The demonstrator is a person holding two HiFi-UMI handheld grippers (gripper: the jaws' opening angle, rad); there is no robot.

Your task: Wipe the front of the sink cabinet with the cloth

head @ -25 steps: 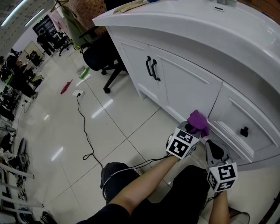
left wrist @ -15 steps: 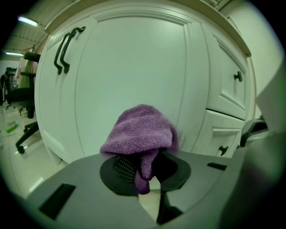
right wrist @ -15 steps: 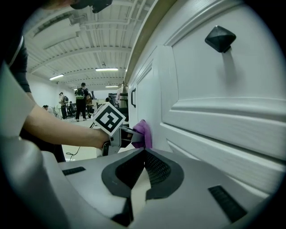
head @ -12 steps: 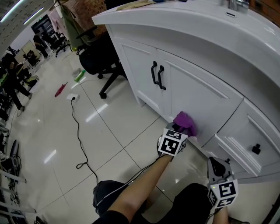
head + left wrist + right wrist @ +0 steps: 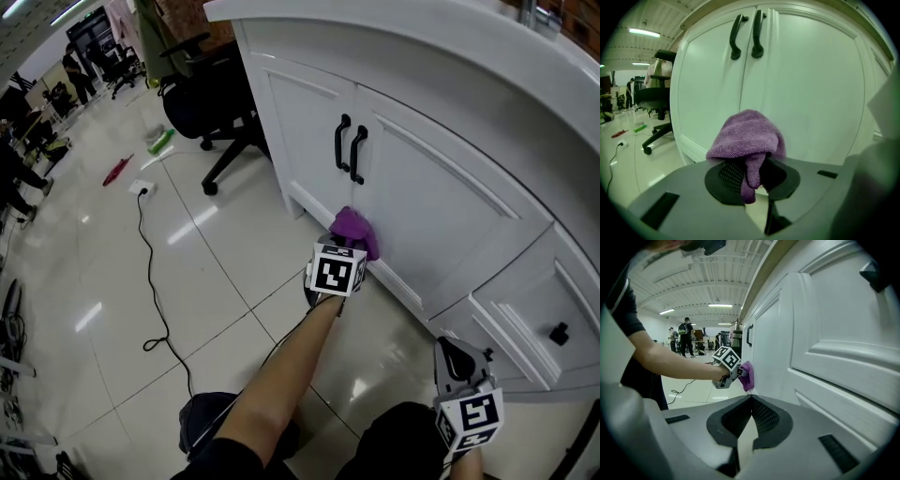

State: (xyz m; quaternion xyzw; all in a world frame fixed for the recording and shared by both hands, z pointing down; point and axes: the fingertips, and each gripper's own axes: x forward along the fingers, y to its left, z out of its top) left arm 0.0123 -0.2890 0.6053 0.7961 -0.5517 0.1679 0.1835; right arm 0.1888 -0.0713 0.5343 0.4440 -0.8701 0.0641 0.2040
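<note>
Premises: an open hall with a glossy tiled floor (image 5: pixel 112 281). A white sink cabinet (image 5: pixel 441 206) stands along one side. Its pair of black door handles (image 5: pixel 351 150) serves as the reference for all positions below.

Item 1. The purple cloth (image 5: pixel 354 231) lies directly below the handles, at the foot of the door. It appears to be pressed against the lower rail near the floor.

Item 2. The left gripper (image 5: pixel 747 173) is pinched on the cloth. A fold hangs between its jaws and the bulk bunches ahead of them, between the gripper and the door face.

Item 3. The right gripper (image 5: pixel 749 408) hangs low, well off to the drawer side of the handles. Its jaws are pressed together on nothing, and it plays no visible part in the work.

Item 4. An office chair (image 5: pixel 211 103) and a floor cable (image 5: pixel 150 272) stand beyond the handles on the far side, apart from the cabinet front.

Assessment: wiping is under way at the bottom edge. The door panels rise from the cloth toward the handles, so the next stroke probably runs upward or sideways along the face. The left hand is the nearer and is already in position. Contact pressure cannot be confirmed.
</note>
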